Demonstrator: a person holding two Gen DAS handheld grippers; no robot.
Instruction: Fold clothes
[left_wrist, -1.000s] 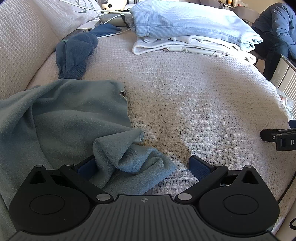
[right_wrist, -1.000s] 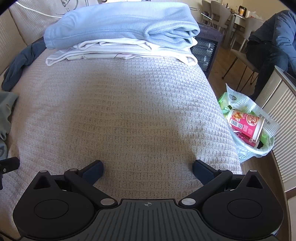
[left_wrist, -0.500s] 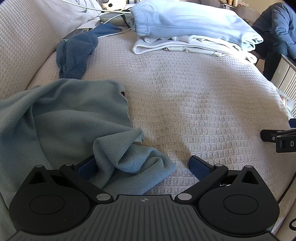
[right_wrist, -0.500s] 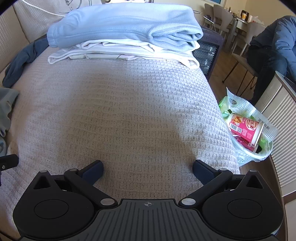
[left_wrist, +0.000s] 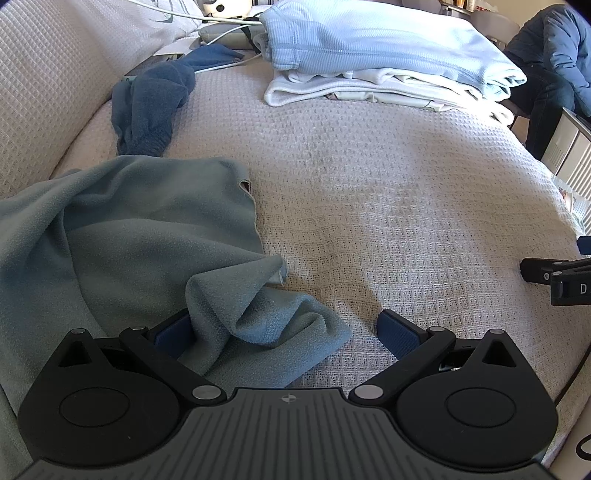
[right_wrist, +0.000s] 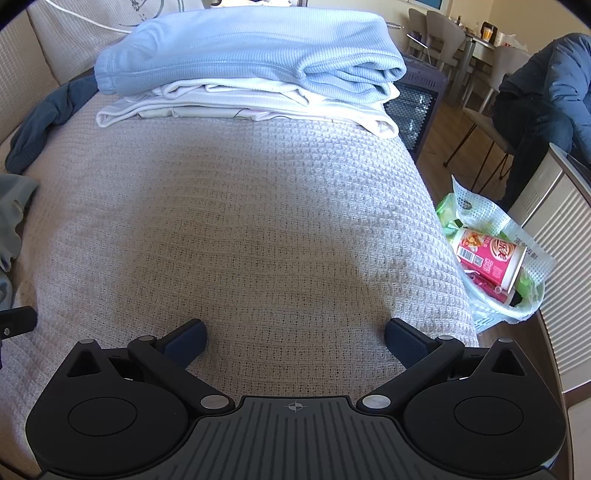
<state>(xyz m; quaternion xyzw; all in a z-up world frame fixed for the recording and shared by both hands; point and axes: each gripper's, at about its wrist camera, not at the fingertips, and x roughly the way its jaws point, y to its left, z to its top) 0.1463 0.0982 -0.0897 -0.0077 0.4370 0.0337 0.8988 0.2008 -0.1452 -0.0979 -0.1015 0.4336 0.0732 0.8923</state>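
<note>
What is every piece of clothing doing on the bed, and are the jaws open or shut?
Teal fleece: unfolded, rumpled.
Dark blue garment: crumpled, unfolded.
Light blue sweatshirt: folded, top of the stack.
White clothes: folded, under it.
Left gripper: jaws open, fleece corner lying between them.
Right gripper: jaws open, empty.

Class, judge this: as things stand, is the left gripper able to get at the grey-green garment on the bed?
Probably yes. The left gripper is open, and a bunched fold of the grey-green garment already lies between its fingers, with nothing covering it.
</note>
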